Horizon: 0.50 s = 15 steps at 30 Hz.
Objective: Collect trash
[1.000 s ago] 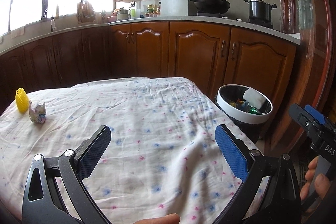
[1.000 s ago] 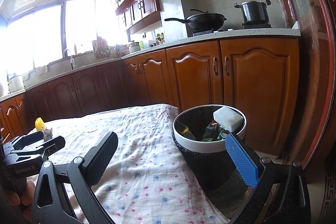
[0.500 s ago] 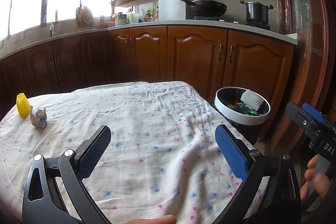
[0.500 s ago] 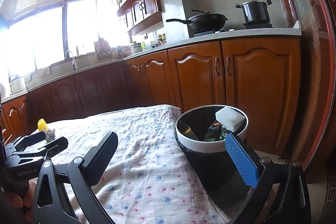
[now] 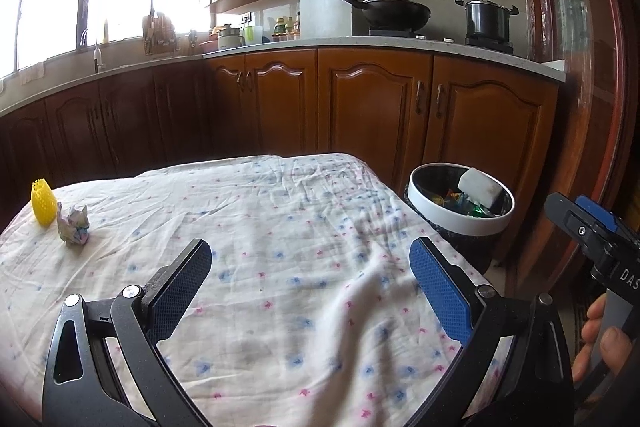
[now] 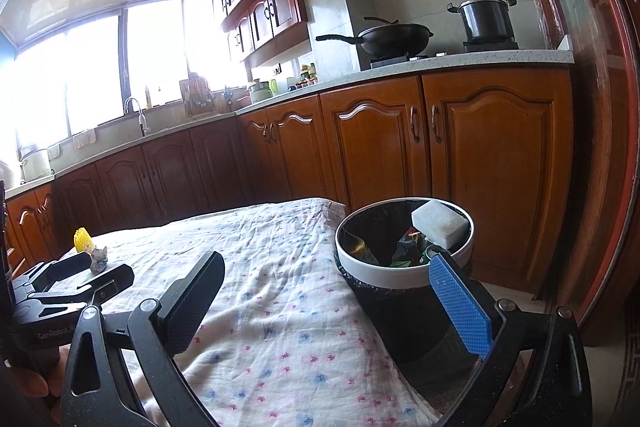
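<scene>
Since a second ago both views have tilted slightly upward, so that more of the upper cabinets is taken in; nothing on the table has shifted. Nearest, the left gripper [image 5: 310, 289] is held over the near edge of the tablecloth [image 5: 280, 235] with its jaws spread wide and nothing between them, and the right gripper [image 6: 328, 301] is likewise held wide and empty, near the right table edge. Farther off at the left, a crumpled paper wad [image 5: 73, 226] lies just beside a yellow mesh piece [image 5: 43, 202]. On the floor at the right, the trash bin [image 5: 460, 223] already holds wrappers and a white sponge [image 5: 479, 185]. The step in hand is judged to be a pause between pickups — a reach far left by the left gripper is called for, closing on the wad.
</scene>
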Each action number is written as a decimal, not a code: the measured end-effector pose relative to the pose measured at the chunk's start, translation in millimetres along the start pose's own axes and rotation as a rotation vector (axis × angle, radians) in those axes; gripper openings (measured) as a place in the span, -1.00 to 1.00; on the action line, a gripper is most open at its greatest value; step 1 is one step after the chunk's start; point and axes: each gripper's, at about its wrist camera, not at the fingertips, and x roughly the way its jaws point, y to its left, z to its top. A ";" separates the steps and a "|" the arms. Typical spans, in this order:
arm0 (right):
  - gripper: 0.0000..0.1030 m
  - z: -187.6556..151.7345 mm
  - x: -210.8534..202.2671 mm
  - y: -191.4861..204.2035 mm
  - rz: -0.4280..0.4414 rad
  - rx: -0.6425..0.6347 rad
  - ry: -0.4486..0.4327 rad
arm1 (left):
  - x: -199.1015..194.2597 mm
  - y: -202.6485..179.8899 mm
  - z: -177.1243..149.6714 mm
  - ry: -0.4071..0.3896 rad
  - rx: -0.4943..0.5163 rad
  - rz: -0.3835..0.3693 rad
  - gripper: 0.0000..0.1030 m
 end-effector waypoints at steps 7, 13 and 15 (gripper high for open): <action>1.00 0.4 0.2 0.0 0.000 0.002 0.000 | 0.9 -1.7 -0.3 0.004 0.003 0.003 0.97; 1.00 0.4 0.2 -0.4 0.000 0.001 0.001 | 0.7 -2.1 -0.7 0.004 0.005 -0.002 0.97; 1.00 0.0 0.1 -0.2 0.001 0.002 0.003 | 1.0 -2.1 -1.1 0.004 0.005 0.000 0.97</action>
